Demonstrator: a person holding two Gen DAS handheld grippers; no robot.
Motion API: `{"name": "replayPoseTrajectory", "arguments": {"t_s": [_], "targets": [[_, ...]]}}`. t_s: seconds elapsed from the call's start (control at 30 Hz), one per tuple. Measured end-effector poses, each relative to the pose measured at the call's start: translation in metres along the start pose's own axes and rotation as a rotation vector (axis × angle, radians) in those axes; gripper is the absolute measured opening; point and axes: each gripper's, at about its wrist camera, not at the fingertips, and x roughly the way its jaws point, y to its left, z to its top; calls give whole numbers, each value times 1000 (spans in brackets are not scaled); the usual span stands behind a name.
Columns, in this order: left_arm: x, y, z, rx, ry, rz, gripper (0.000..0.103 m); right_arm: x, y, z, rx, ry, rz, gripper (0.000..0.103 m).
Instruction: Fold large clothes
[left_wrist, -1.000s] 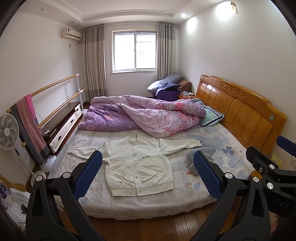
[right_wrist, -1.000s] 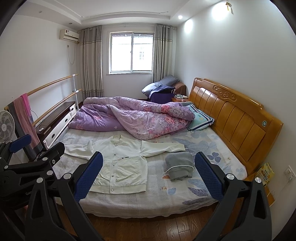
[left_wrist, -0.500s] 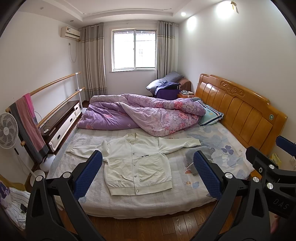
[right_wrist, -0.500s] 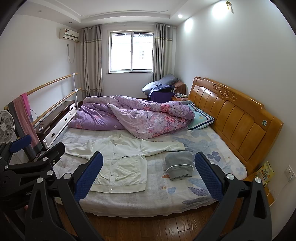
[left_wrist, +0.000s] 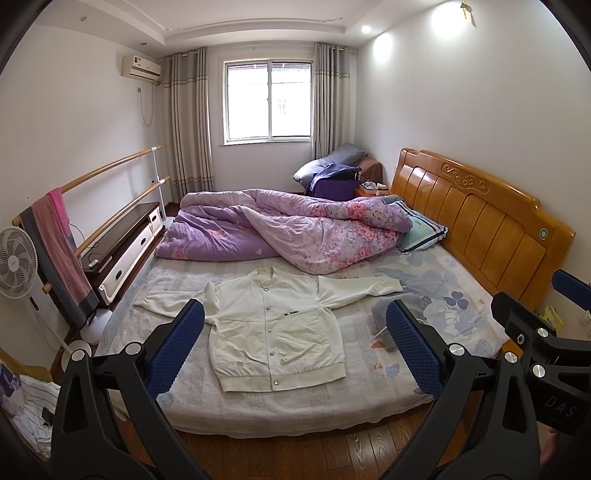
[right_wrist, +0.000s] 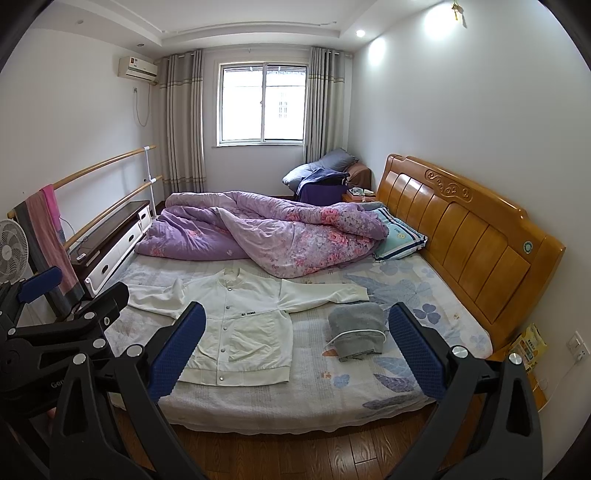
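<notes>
A white button-front jacket (left_wrist: 277, 328) lies flat and face up on the bed (left_wrist: 280, 410), sleeves spread out; it also shows in the right wrist view (right_wrist: 240, 325). My left gripper (left_wrist: 295, 343) is open and empty, held back from the near bed edge, above the floor. My right gripper (right_wrist: 297, 345) is open and empty, also short of the bed. A folded grey garment (right_wrist: 356, 330) lies on the bed to the right of the jacket.
A rumpled purple quilt (left_wrist: 280, 229) and a pillow (left_wrist: 421, 232) fill the far half of the bed. The wooden headboard (left_wrist: 480, 225) is at right. A fan (left_wrist: 16, 262), a rail with towels (left_wrist: 55, 236) and a low cabinet (left_wrist: 125, 240) stand at left.
Both views have shifted slightly, with the bed a little lower in frame. The jacket and the grey garment have not moved. Both grippers stay open.
</notes>
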Motion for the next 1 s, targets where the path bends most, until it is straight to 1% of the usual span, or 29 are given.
{"name": "replayPoseTrajectory", "arguments": {"t_s": [0.8,1.0], "targets": [[3,2,-2,-1,7,3,98,7,-2,-2,1,13,1,96],[7,2,-5,0,20,8,98,8,-2,-2,1,18,3,96]]}}
